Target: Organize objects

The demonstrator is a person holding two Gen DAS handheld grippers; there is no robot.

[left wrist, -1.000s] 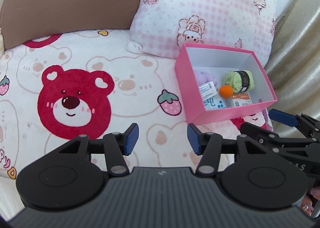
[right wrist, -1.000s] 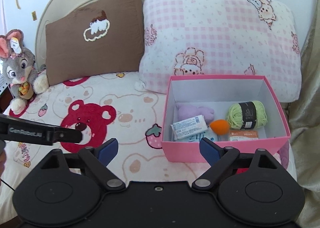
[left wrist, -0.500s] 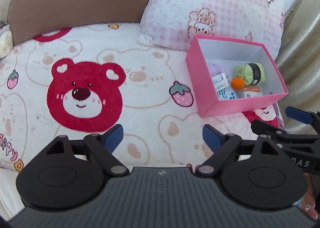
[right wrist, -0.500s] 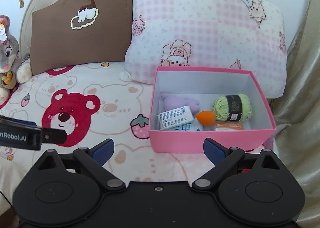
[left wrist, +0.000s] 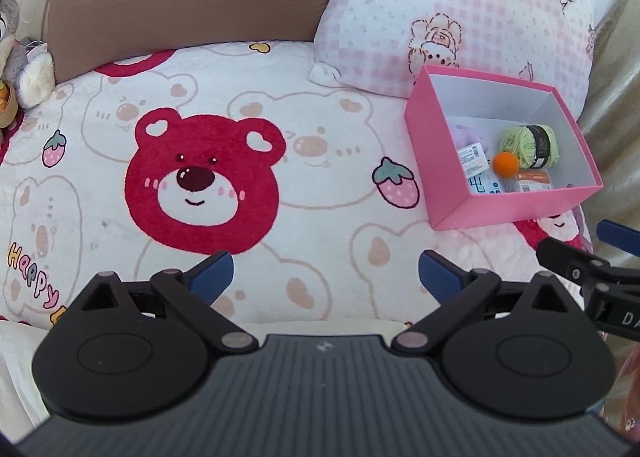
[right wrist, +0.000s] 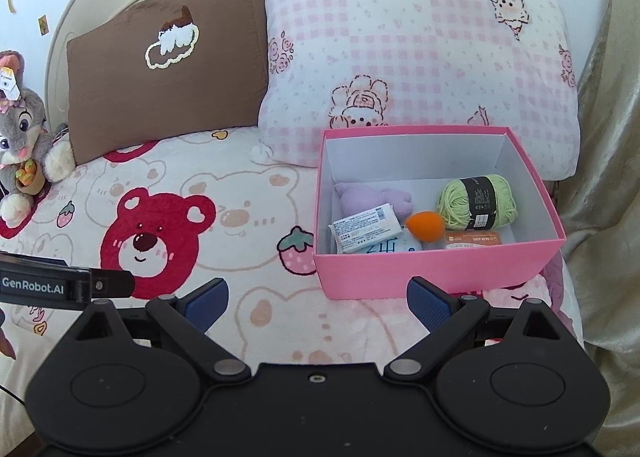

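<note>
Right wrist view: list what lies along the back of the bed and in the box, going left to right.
Plush rabbit → brown pillow → pink checked pillow. Inside the pink box: white packet → orange ball → green yarn.

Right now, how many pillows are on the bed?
2: a brown pillow at the headboard's left, and a pink checked pillow beside it, behind the pink box. None seems hidden.

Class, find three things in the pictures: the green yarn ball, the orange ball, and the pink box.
green yarn ball [right wrist: 476, 207], right wrist view, on its dark paper band.
orange ball [right wrist: 425, 225], right wrist view, on its middle.
pink box [right wrist: 432, 269], right wrist view, on its near outer wall.
</note>
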